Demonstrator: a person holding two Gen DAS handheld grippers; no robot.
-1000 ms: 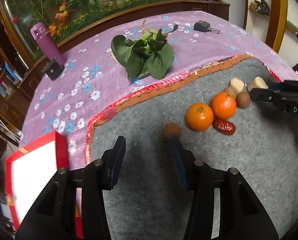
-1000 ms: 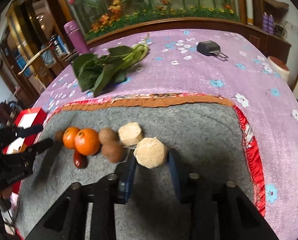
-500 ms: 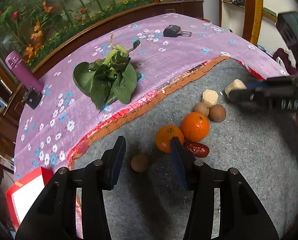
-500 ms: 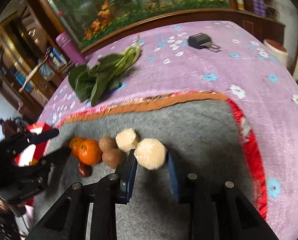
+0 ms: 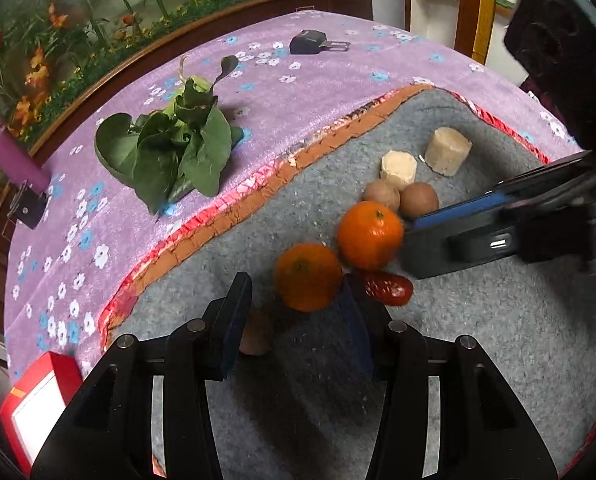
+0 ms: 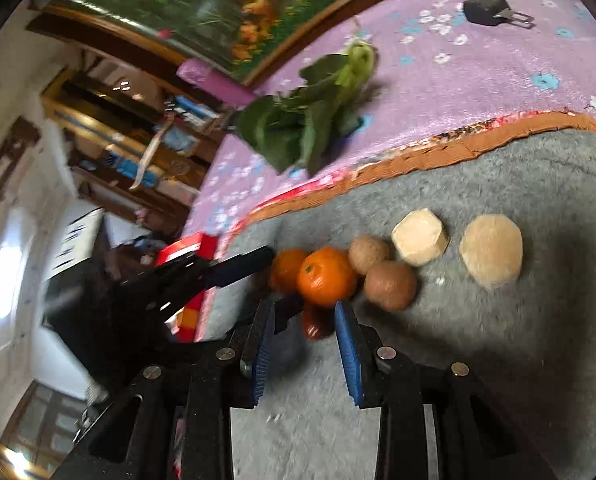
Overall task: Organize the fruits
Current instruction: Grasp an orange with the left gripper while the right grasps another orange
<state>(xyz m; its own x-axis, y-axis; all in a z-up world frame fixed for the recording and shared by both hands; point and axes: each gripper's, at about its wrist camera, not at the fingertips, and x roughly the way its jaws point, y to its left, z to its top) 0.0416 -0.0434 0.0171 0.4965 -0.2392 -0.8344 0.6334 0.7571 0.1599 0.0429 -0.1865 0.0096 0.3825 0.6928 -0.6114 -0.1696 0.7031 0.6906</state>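
Observation:
Two oranges point(image 5: 308, 276) point(image 5: 370, 236), a red date point(image 5: 388, 288), two brown round fruits point(image 5: 382, 194) point(image 5: 418, 200) and two pale cut chunks point(image 5: 398, 164) point(image 5: 446, 156) lie clustered on the grey mat point(image 5: 458, 360). My left gripper point(image 5: 294, 320) is open, with the nearer orange just ahead of its tips. A small brown fruit point(image 5: 254, 336) lies loose by its left finger. My right gripper point(image 6: 304, 320) is open over the date point(image 6: 316, 324), close behind the second orange point(image 6: 326, 276). It reaches in from the right in the left wrist view point(image 5: 408, 240).
Leafy greens point(image 5: 178, 148), a purple bottle point(image 5: 2, 148) and a small black object point(image 5: 310, 44) lie on the purple flowered cloth point(image 5: 298, 120) beyond the mat. A red box point(image 5: 38, 400) sits at the near left edge. A wooden-framed flower panel backs the table.
My left gripper closed in on the oranges, and the small brown fruit now sits between its fingers. My right gripper swung left, from straddling the pale chunk to the date and orange.

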